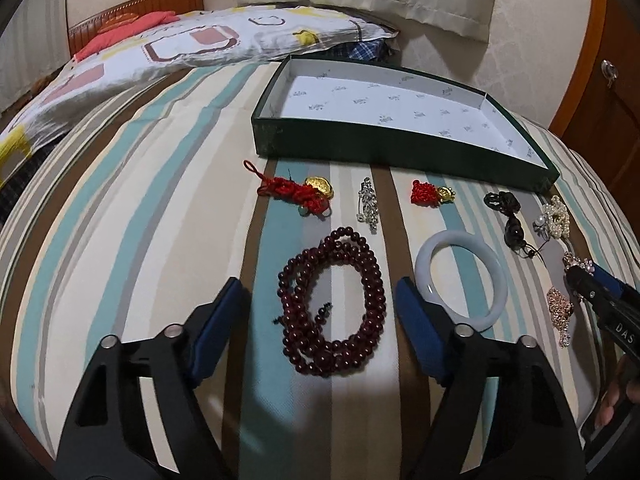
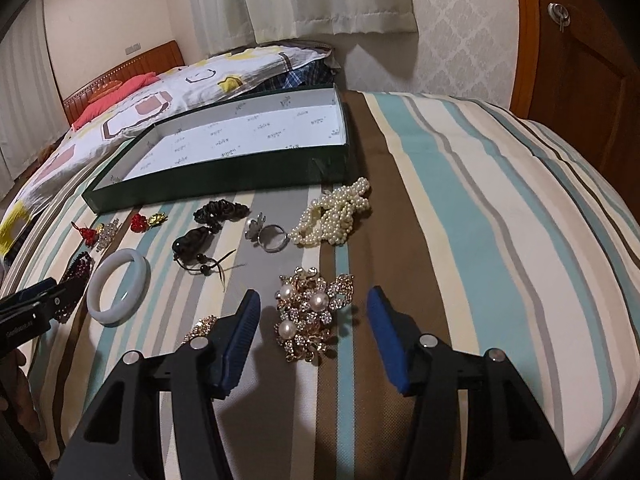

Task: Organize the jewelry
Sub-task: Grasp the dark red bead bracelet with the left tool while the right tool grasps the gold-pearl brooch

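I had the striped bedcover [image 1: 120, 208] under everything, soft and giving, which was my first worry: anything pressed down would sink into it instead of seating between the pads.

The green box [image 1: 400, 152] lay at the far side, bare inside, so none of the jewelry had gone in yet. All of it sat in a loose row near the box's front wall.

My left gripper [image 1: 320, 300] hung spread around the dark red bead strand [image 1: 332, 304], pads clear of it on both sides. The strand was coiled in several loops; I judged a pinch could catch only one loop and let the rest trail and snag. The white bangle [image 1: 460, 276] lay just beside my right-hand pad, so closing there might nudge it.

My right gripper [image 2: 312, 312] was likewise spread, straddling the gold pearl brooch [image 2: 314, 312] without touching. It looked lumpy and flat-lying, likely to slip or tilt. A smaller gold brooch [image 2: 200, 326] lay by the left pad and could get dragged.
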